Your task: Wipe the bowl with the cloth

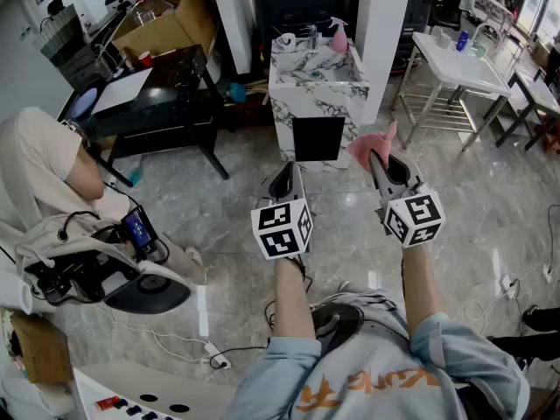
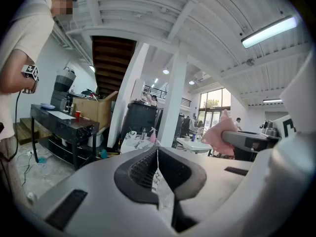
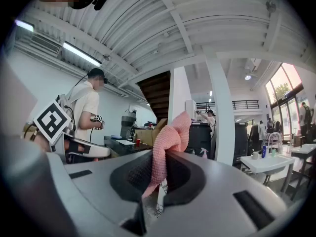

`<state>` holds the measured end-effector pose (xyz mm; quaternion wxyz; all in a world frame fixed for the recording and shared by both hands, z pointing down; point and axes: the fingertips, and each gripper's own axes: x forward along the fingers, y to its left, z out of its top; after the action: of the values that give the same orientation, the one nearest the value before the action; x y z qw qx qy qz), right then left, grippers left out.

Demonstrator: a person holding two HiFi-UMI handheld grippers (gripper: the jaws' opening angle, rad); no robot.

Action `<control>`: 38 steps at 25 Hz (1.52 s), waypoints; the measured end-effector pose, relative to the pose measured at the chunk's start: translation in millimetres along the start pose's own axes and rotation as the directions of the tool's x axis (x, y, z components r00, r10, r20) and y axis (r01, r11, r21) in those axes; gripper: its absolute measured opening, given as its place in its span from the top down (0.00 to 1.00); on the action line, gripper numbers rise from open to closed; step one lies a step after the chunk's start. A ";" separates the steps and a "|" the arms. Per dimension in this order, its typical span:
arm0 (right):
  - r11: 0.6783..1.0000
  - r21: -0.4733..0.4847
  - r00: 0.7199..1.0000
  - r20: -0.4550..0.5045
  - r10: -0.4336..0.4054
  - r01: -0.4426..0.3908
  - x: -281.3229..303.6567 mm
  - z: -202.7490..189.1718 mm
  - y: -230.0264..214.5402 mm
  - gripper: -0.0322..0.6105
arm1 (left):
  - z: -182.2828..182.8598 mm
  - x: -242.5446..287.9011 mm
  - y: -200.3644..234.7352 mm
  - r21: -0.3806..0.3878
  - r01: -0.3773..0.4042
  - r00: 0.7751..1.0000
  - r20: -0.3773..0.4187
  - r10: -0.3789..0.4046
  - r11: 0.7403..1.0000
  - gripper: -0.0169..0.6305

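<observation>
Jaws of the right gripper (image 1: 376, 159) are pinching the cloth (image 1: 364, 147), holding it ready for wiping; the left gripper's (image 1: 284, 177) are pressing together, empty.

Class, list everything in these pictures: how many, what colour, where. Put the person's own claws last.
cloth: one, pink, pinched in the right claw
marble stand: one, white and grey, ahead on the floor
spray bottle: one, pink, on the stand
black table: one, black, ahead left
cardboard box: one, brown, by the black table
cup: one, red, on the black table
white table: one, white, ahead right
bottle: one, blue, on the white table
other person: one, pale shirt, far left
marker cubes: two, black and white, one on each claw
left claw: one, grey, shut, empty
right claw: one, grey, shut on the cloth
</observation>
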<state>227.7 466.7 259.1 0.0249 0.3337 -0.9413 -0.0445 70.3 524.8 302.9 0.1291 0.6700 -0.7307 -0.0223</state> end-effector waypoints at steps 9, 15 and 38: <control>0.999 0.008 0.998 0.021 -0.053 0.053 13.3 10.3 -8.4 0.87 | 13.9 10.0 9.6 0.002 0.029 0.999 0.022 -0.029 1.000 0.94; 0.998 -0.009 0.997 0.037 -0.063 0.063 27.0 21.8 -18.3 0.87 | 7.1 26.2 7.5 0.021 0.090 0.995 -0.048 -0.089 0.996 0.94; 0.998 0.017 0.996 0.059 0.060 -0.061 284.3 1.3 -120.3 0.87 | 31.3 218.7 123.0 0.002 -0.033 0.997 -0.064 0.033 0.999 0.94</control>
<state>82.2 194.6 250.6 -0.0046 0.3037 -0.9517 -0.0445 -71.3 317.5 332.8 0.1526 0.6581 -0.7373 0.0016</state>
